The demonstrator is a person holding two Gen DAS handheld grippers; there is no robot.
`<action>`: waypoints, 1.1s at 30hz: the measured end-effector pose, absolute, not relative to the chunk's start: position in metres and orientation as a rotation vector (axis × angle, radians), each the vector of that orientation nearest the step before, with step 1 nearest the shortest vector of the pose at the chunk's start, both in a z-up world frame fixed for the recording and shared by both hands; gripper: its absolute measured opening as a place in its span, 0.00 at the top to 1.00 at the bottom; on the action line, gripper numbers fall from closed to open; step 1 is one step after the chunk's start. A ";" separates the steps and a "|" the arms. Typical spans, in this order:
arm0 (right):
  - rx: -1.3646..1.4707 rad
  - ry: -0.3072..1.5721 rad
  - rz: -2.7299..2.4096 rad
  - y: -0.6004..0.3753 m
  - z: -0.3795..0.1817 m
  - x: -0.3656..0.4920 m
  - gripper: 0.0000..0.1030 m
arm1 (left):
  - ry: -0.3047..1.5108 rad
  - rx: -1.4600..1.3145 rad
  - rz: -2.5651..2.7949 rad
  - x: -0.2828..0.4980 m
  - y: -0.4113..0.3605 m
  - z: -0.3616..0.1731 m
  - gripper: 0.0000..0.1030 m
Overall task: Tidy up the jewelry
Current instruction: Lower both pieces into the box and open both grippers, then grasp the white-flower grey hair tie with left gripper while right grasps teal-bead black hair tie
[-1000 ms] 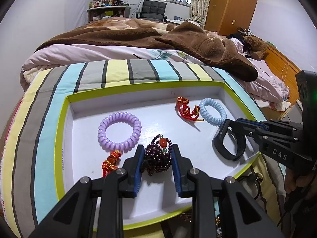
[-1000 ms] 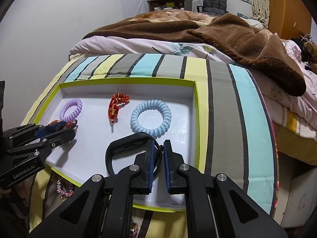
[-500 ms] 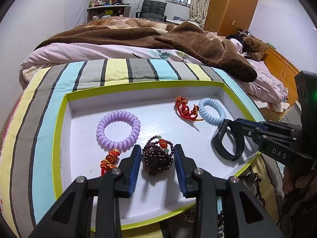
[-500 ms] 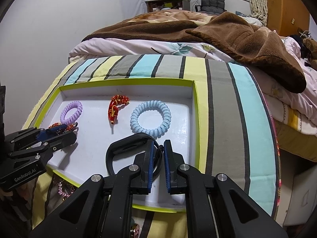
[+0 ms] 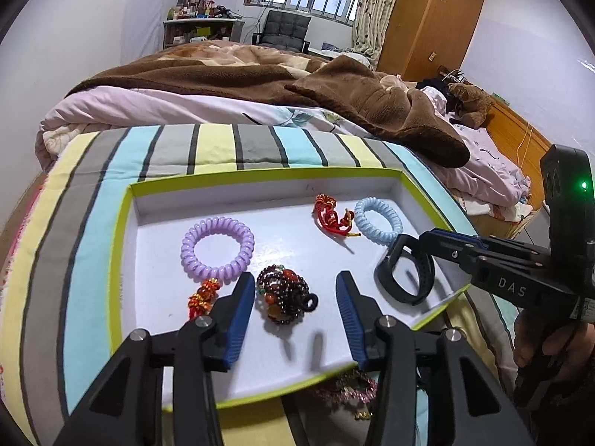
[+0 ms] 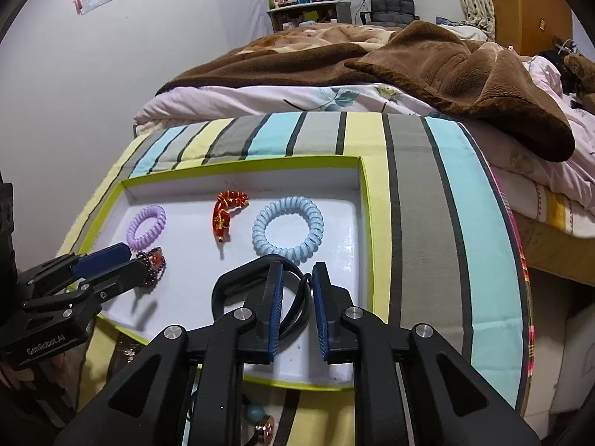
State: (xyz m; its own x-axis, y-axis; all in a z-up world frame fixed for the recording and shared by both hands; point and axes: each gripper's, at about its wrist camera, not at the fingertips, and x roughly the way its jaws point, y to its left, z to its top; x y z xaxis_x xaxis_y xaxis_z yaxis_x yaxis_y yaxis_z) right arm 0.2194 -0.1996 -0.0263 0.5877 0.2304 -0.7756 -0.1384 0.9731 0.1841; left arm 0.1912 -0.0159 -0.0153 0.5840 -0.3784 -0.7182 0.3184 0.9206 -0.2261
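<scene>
A white tray with a lime rim (image 5: 122, 245) (image 6: 366, 223) lies on the striped bedcover. My left gripper (image 5: 295, 290) is open, its jaws on either side of a dark garnet bead bracelet (image 5: 284, 299) (image 6: 152, 265) resting on the tray floor. My right gripper (image 6: 297, 278) (image 5: 427, 239) is open around a black band (image 6: 230, 284) (image 5: 405, 273) that lies in the tray's near right corner. In the tray also lie a purple coil tie (image 5: 217, 247) (image 6: 146, 226), a blue coil tie (image 5: 377, 221) (image 6: 288, 230), a red knotted cord (image 5: 333, 217) (image 6: 225, 213) and an orange-red bead charm (image 5: 202, 295).
More jewelry lies on the cover below the tray's near edge: a pink chain (image 5: 349, 388) and a teal bead (image 6: 254, 414). A brown blanket (image 5: 260, 81) covers the bed behind. The striped cover (image 6: 446, 204) extends to the tray's right.
Both grippers have opened. The left let go of the garnet bracelet, which now rests on the tray. The right released the black band, which lies in the tray corner.
</scene>
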 end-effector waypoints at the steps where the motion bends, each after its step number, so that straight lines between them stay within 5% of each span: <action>1: 0.112 0.914 0.218 -0.200 -0.024 0.217 0.84 | 0.853 -0.076 -0.408 0.189 -0.015 -0.013 0.54; 4: 0.124 0.893 0.226 -0.202 -0.017 0.209 0.78 | 0.831 -0.080 -0.412 0.179 -0.011 -0.006 0.53; 7: 0.146 0.871 0.235 -0.206 -0.010 0.199 0.58 | 0.812 -0.086 -0.408 0.168 -0.007 0.001 0.51; 33: 0.061 0.945 0.212 -0.191 -0.041 0.134 0.58 | 0.816 -0.168 -0.368 0.081 0.022 -0.009 0.49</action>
State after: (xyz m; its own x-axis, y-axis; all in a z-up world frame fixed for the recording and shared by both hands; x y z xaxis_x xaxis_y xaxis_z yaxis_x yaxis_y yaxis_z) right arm 0.1336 -0.1913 -0.0413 0.5667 0.2070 -0.7975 -0.1541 0.9775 0.1443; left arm 0.0808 0.0221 -0.0091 0.6264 -0.3830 -0.6789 0.2552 0.9237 -0.2856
